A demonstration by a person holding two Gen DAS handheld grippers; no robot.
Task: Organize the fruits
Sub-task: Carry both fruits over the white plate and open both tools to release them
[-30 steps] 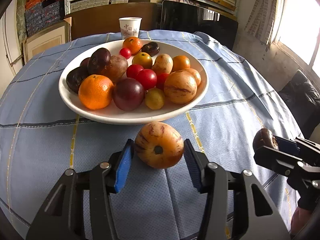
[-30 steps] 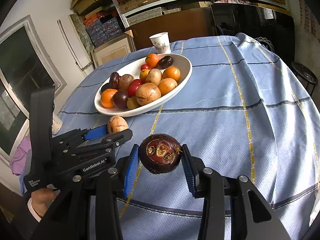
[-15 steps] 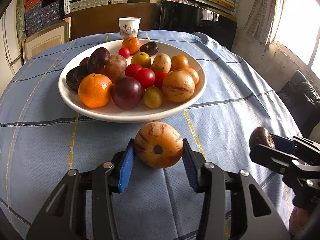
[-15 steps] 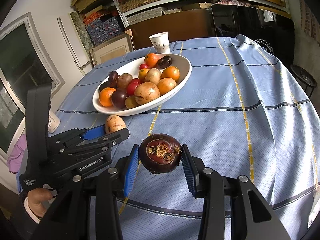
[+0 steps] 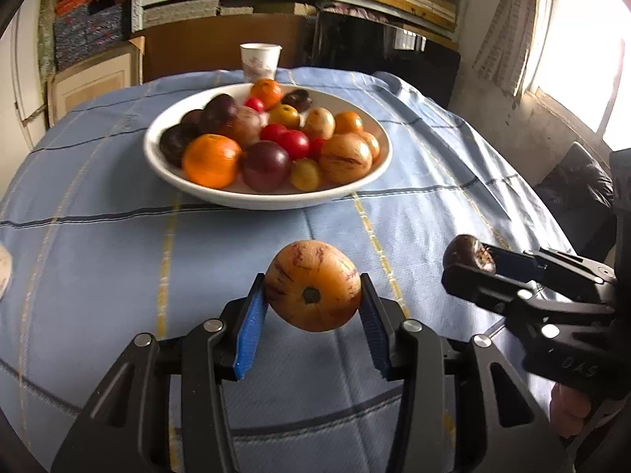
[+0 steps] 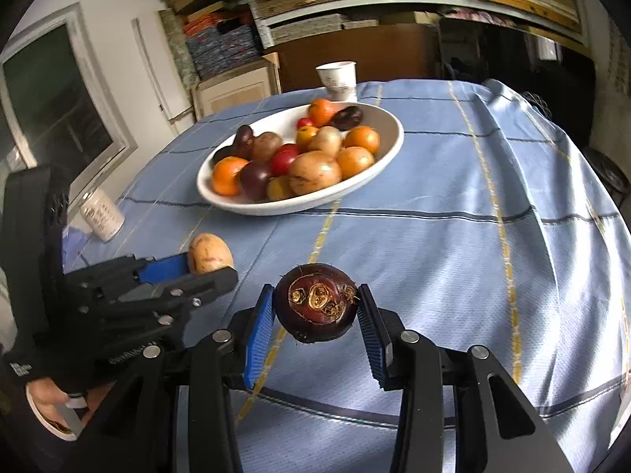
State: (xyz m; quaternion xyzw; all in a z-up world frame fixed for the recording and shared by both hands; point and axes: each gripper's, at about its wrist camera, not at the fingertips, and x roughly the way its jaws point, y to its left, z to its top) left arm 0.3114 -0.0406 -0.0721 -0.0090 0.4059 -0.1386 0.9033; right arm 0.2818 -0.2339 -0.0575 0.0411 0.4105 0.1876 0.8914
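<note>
While most fruit already fills the white bowl (image 5: 272,201) toward the table's far edge, two pieces remain out. Left gripper (image 5: 311,311) clamps a tan melon (image 5: 311,289); right gripper (image 6: 315,317) clamps a dark mangosteen (image 6: 315,307).

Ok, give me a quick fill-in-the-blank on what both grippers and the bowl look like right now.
1. The left gripper is shut on a tan striped ____.
2. The dark fruit sits between the pads of the ____ gripper.
3. The white bowl stands on a ____ tablecloth.
4. Beyond the bowl stands a paper ____.

Missing words: fruit; right; blue; cup
</note>
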